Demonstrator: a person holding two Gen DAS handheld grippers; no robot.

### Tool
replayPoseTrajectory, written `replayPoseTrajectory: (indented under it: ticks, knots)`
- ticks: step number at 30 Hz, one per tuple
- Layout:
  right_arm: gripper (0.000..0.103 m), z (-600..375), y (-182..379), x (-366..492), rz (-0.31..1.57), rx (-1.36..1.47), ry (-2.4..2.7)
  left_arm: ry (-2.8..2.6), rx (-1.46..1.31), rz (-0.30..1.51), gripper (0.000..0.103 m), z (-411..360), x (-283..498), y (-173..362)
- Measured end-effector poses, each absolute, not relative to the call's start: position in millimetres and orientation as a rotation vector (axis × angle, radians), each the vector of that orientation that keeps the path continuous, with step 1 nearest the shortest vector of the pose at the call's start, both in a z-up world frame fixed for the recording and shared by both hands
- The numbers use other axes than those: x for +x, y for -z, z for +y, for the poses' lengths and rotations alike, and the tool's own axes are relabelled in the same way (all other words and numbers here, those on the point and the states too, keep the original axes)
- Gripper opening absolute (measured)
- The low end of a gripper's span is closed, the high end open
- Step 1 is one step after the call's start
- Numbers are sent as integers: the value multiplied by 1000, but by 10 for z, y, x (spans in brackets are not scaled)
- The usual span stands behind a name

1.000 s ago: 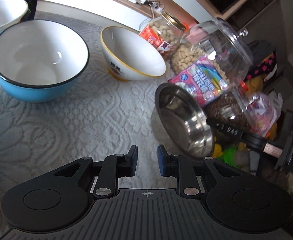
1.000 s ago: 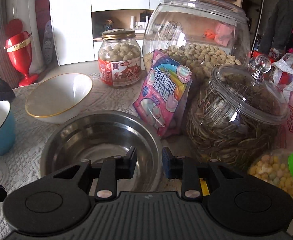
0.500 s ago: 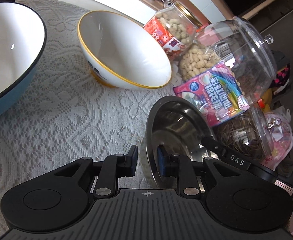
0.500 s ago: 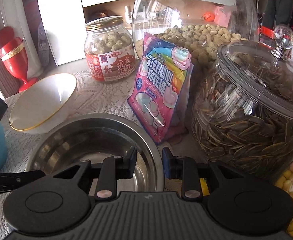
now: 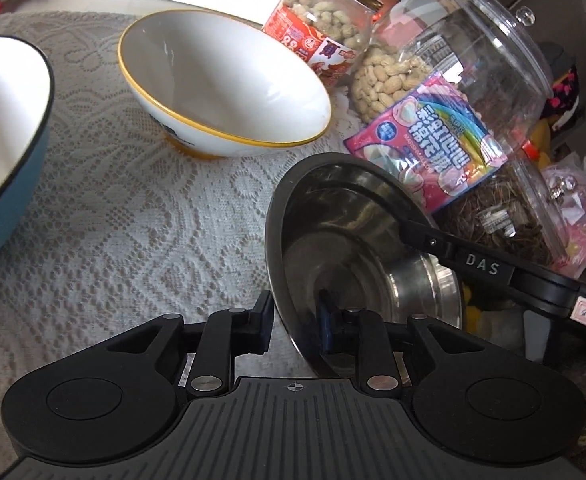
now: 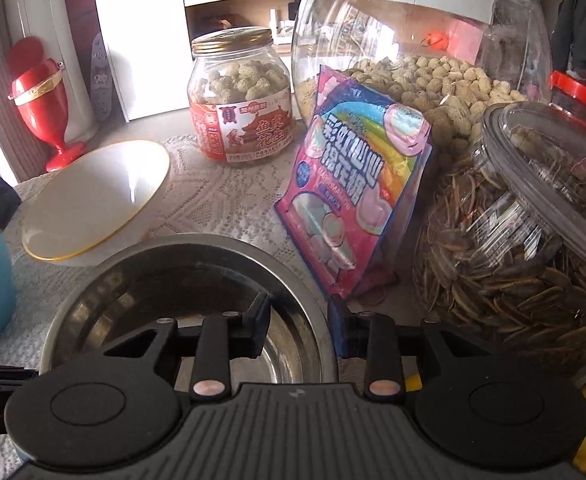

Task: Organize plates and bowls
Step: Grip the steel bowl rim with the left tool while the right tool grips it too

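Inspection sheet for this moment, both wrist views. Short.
Surface: lace cloth over the table.
Job's things: steel bowl, yellow-rimmed bowl, blue bowl, all upright and apart.
Clutter: peanut jar, big nut jar, seed jar, candy bag leaning on the big nut jar.
Grippers: left tongs and right tongs each straddle the steel bowl's rim, pads not pressing; the left have just been opening.
Cables: nothing seen.
Surroundings: red vase, white cabinet.
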State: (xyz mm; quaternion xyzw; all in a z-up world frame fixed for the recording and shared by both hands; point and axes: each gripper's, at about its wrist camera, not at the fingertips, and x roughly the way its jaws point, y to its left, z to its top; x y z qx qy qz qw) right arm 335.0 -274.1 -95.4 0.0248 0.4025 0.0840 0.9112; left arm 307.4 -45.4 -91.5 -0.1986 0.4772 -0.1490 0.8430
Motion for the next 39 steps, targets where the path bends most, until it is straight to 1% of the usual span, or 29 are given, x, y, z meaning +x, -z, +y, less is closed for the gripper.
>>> replayPoseTrajectory:
  ticks: [3, 6, 11, 15, 19, 21, 23, 27, 32, 33, 36, 39]
  knots:
    - [27, -2634, 902, 3166, 847, 66, -251, 289, -400, 1010, 25, -286, 2911, 860]
    - [27, -2459, 848, 2922, 826, 26, -305, 296, -411, 1016, 25, -67, 2671, 779]
    - [27, -2161, 854, 2472, 834, 7, -413, 276, -322, 1007, 25, 210, 2246, 613]
    - [27, -2052, 918, 2214, 881, 71, -480, 253, -320, 1034, 25, 439, 2044, 602]
    - [27, -2024, 1025, 2076, 941, 152, -535, 243, -334, 1013, 25, 621, 1926, 647]
    - [28, -2004, 1087, 2043, 955, 160, -546, 235, -339, 1001, 24, 645, 1912, 679]
    - [28, -1971, 1119, 2022, 949, 136, -531, 254, -333, 991, 28, 637, 1891, 694]
    - [28, -1953, 1128, 2023, 925, 100, -499, 263, -271, 985, 28, 554, 1876, 718]
    - [28, -1880, 1211, 2041, 945, 30, -475, 299, -270, 998, 31, 501, 1862, 809]
    - [28, -1857, 1218, 2034, 946, 14, -476, 318, -273, 992, 31, 479, 1861, 819]
    - [34, -1818, 1215, 2013, 937, -20, -481, 361, -274, 995, 33, 394, 1861, 862]
    - [35, -1814, 1215, 2012, 938, -25, -484, 358, -241, 1010, 32, 335, 1849, 909]
